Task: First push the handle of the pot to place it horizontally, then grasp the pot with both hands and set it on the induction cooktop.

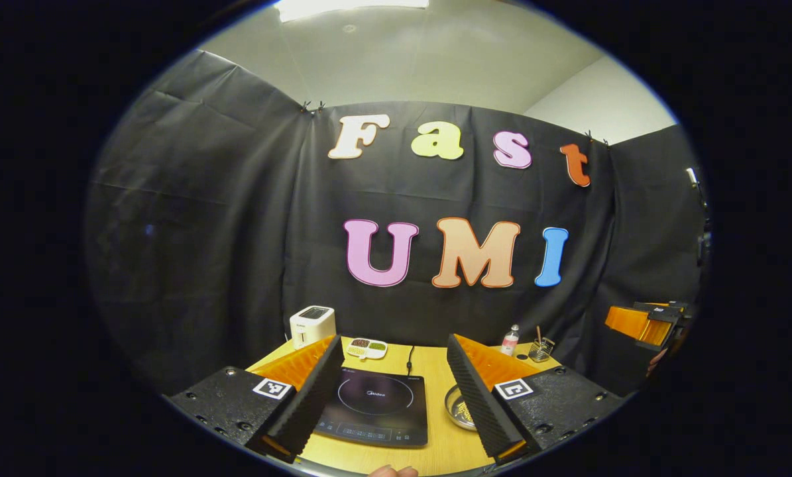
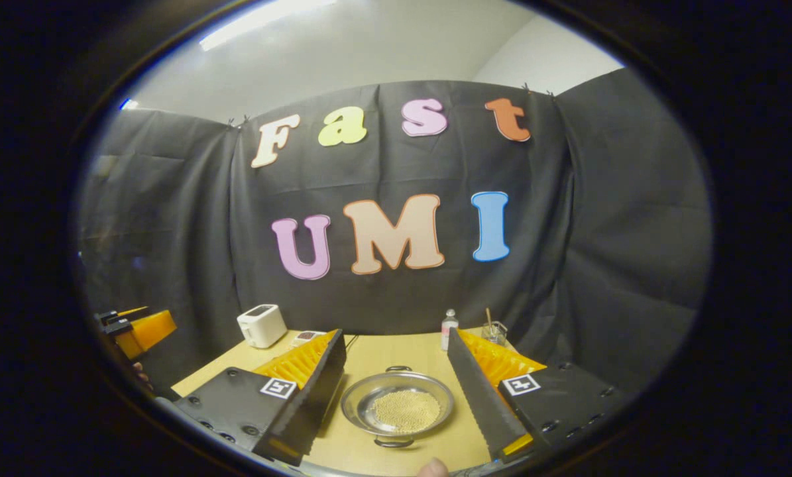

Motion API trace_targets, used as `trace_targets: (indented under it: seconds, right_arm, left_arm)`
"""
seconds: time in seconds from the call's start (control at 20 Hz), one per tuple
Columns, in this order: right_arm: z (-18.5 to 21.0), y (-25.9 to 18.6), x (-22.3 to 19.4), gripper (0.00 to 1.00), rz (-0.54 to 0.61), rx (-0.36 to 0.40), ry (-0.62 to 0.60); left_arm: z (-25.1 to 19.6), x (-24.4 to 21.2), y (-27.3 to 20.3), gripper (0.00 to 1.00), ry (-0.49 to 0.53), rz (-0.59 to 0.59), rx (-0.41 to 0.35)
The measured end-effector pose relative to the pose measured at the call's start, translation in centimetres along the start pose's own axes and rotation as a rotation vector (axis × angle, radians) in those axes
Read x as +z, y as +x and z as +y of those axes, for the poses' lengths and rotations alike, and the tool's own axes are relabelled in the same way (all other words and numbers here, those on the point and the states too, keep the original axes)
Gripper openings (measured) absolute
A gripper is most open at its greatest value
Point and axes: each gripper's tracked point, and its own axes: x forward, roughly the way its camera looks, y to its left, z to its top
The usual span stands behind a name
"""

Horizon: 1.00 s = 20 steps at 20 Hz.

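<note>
As judged from its thin metal wall and the layer of small yellowish beads inside, the pot (image 2: pixel 397 405) is expected to be light but stiff, w/ a smooth, likely slippery rim; the loose fill could roll or spill if it is tipped. Two small loop handles are seen in the right gripper view, one at the pot's far side and one at its near side, so they are lined up front-to-back, not horizontally yet. Hold is best taken at those loops, one per gripper, once they are turned sideways; the bare rim is judged a poorer grip.

The pot is seen on the wooden table (image 2: pixel 382 361), towards its near edge, and approx. centred between the fingers of the right gripper (image 2: pixel 396 414), which are spread wide w/ nothing held. The near handle lies close to the fingertips; contact can't be confirmed.

In the left gripper view, the left gripper (image 1: pixel 396 414) is likewise wide open and empty, w/ the induction cooktop (image 1: pixel 376 407) framed between its fingers. The pot is partly seen beside the cooktop's right edge, behind the right-hand finger, so it sits off that gripper's line. The two are judged near each other, not touching.

At the table's far edge a toaster (image 1: pixel 312 325), a divided dish (image 1: pixel 366 348), a small bottle (image 1: pixel 510 340) and a glass w/ sticks (image 1: pixel 541 348) are noted.
</note>
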Motion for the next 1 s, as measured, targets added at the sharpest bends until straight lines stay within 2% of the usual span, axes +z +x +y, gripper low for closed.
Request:
trace_targets:
  seconds: [0.05, 0.15, 0.2, 0.35, 0.4, 0.5, 0.55, 0.65, 0.75, 0.8, 0.85, 0.9, 0.95, 1.0]
  right_arm:
    - [0.3, 0.2, -0.7, 0.92, 0.021, -0.001, 0.0]
    - [1.0, 0.8, -2.2, 0.92, 0.061, -0.001, -0.008]
    - [1.4, 1.0, -2.6, 0.82, 0.072, -0.005, -0.019]
    - [2.3, 1.7, -4.1, 0.54, 0.108, -0.004, -0.054]
    - [2.5, 1.9, -4.3, 0.39, 0.128, 0.0, -0.053]
    - [3.4, 3.3, -6.4, 0.34, 0.173, 0.031, -0.044]
    - [2.6, 4.1, -7.5, 0.34, 0.196, 0.027, -0.056]
    - [3.4, 5.2, -9.8, 0.02, 0.264, 0.079, -0.012]
    - [3.5, 6.1, -11.5, 0.07, 0.324, 0.106, 0.044]
    - [3.3, 6.9, -13.1, 0.04, 0.372, 0.118, 0.06]
    - [3.3, 6.9, -13.9, 0.02, 0.402, 0.144, 0.076]
    - [3.6, 7.2, -15.0, 0.03, 0.433, 0.185, 0.085]
    - [4.0, 7.6, -16.5, 0.0, 0.46, 0.223, 0.078]
    - [4.1, 8.0, -17.6, 0.03, 0.483, 0.256, 0.06]
  left_arm:
    - [0.2, -0.1, 0.2, 0.95, -0.005, 0.004, -0.005]
    - [0.6, -0.3, 0.7, 0.95, -0.014, 0.002, -0.018]
    - [0.7, -0.3, 0.8, 0.93, -0.016, -0.004, -0.026]
    - [1.0, -0.7, 1.6, 0.95, -0.019, 0.009, -0.037]
    - [1.0, -0.8, 2.0, 0.92, -0.019, 0.013, -0.036]
    - [1.1, -0.9, 2.8, 0.95, -0.024, 0.016, -0.023]
    - [1.0, -1.0, 3.3, 0.92, -0.029, 0.017, -0.017]
    - [0.6, -1.5, 4.4, 0.92, -0.037, 0.027, 0.004]
    - [-0.3, -2.4, 5.2, 0.92, -0.044, 0.055, 0.013]
    - [-0.9, -2.4, 5.9, 0.93, -0.038, 0.057, 0.018]
    - [-1.0, -2.4, 6.5, 0.92, -0.024, 0.063, 0.033]
    - [-1.0, -2.7, 7.0, 0.96, -0.013, 0.069, 0.048]
    - [-1.3, -2.8, 7.3, 0.92, -0.007, 0.076, 0.061]
    - [-1.6, -2.9, 7.7, 0.96, -0.004, 0.079, 0.074]
